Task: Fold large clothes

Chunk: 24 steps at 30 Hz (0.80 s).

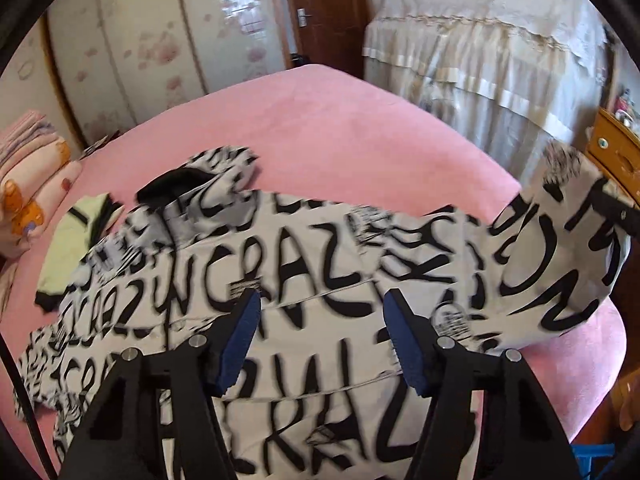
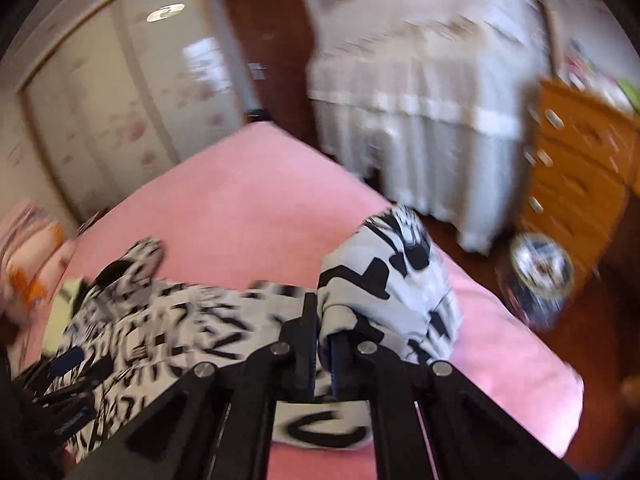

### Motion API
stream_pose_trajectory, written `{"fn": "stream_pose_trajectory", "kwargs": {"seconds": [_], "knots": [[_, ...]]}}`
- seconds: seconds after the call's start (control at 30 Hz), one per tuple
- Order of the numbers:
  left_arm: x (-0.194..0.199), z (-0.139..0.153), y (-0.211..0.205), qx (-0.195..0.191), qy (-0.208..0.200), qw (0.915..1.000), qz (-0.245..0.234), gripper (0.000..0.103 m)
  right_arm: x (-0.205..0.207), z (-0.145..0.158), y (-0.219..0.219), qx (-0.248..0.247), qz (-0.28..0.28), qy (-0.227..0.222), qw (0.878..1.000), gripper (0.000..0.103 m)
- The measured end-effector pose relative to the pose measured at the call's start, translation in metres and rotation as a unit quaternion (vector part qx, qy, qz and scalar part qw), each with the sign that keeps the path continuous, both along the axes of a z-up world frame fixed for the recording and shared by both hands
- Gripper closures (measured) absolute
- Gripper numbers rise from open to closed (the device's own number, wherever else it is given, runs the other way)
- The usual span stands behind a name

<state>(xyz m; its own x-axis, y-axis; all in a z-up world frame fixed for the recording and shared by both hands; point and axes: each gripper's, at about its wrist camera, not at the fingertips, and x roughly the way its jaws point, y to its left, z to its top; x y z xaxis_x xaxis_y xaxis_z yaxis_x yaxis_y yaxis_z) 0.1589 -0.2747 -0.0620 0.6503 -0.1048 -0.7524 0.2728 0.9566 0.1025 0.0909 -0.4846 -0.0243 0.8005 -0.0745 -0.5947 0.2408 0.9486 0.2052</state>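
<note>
Here the white garment (image 1: 312,280) with black letters lies across the pink bed (image 1: 304,120). The left tongs (image 1: 320,308) stand wide open just above it, holding nothing. The right tongs (image 2: 325,344) are closed on its lifted end.

Bare pink bed (image 1: 320,120) lies open beyond the printed jacket (image 1: 304,272). Folded bedding (image 1: 28,184) blocks the left edge; a draped table (image 2: 420,128) and wooden dresser (image 2: 576,176) stand right.
</note>
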Motion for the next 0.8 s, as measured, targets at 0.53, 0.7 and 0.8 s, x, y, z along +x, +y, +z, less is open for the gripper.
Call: {"fn": "stream_pose_trajectory", "kwargs": {"seconds": [0.53, 0.7, 0.8], "knots": [[-0.014, -0.082, 0.153, -0.100, 0.105, 0.9842, 0.102, 0.038, 0.008, -0.129, 0.200, -0.117, 0.251, 0.171, 0.946, 0.070], [-0.009, -0.091, 0.149, -0.117, 0.118, 0.9808, 0.103, 0.038, -0.017, -0.116, 0.187, -0.099, 0.252, 0.152, 0.951, 0.059], [-0.008, -0.095, 0.139, -0.112, 0.125, 0.9814, 0.094, 0.037, -0.017, -0.110, 0.189, -0.094, 0.246, 0.144, 0.954, 0.059]]}}
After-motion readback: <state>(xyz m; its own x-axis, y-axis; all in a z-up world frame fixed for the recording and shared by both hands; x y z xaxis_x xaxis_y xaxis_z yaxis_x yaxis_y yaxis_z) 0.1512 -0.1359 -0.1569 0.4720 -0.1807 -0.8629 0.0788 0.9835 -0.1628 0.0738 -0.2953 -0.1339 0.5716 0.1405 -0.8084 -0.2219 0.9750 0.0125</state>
